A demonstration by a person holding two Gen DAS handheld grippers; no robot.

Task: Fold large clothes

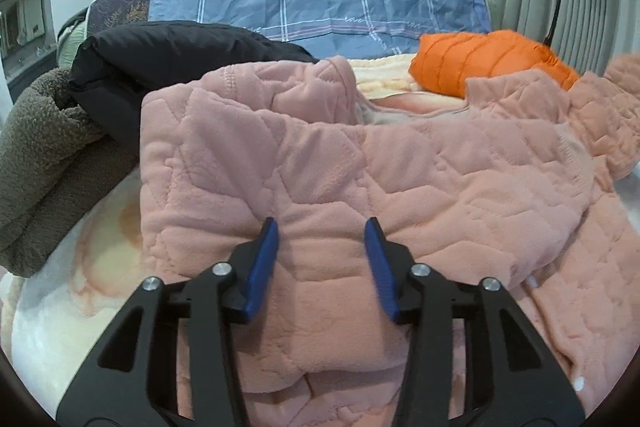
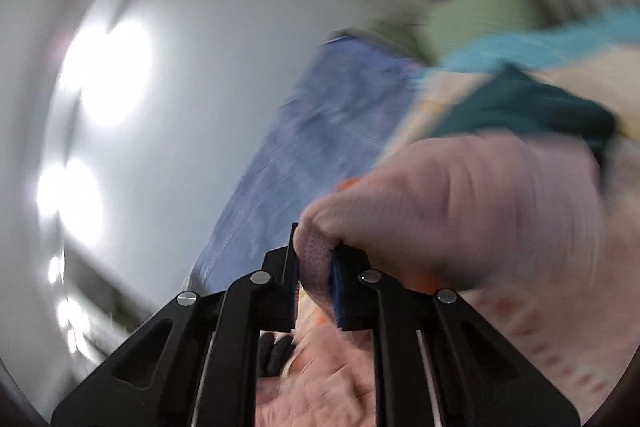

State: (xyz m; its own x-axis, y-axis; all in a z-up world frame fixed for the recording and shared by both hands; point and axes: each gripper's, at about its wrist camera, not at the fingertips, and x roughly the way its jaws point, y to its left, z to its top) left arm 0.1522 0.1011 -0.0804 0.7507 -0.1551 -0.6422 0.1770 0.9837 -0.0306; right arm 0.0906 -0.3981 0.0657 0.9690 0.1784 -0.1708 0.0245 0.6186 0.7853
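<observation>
1. The pink quilted fleece jacket (image 1: 320, 163) is spread over a pale blanket (image 1: 72, 291) on a bed, with a black padded garment (image 1: 172, 55) at 10 o'clock and an orange puffer jacket (image 1: 484, 65) at 1 o'clock.
2. The left gripper (image 1: 320, 251) is held part-open over the fleece; nothing is pinched.
3. The right gripper (image 2: 314, 267) is clamped on a fold of the pink fleece (image 2: 440, 211), which is raised.
4. The fabric is judged soft, bulky, limp and non-slippery; hems and shoulder seams are best gripped.

pink jacket (image 1: 320, 155): quilted matt fleece | orange jacket (image 1: 480, 67): puffy
</observation>
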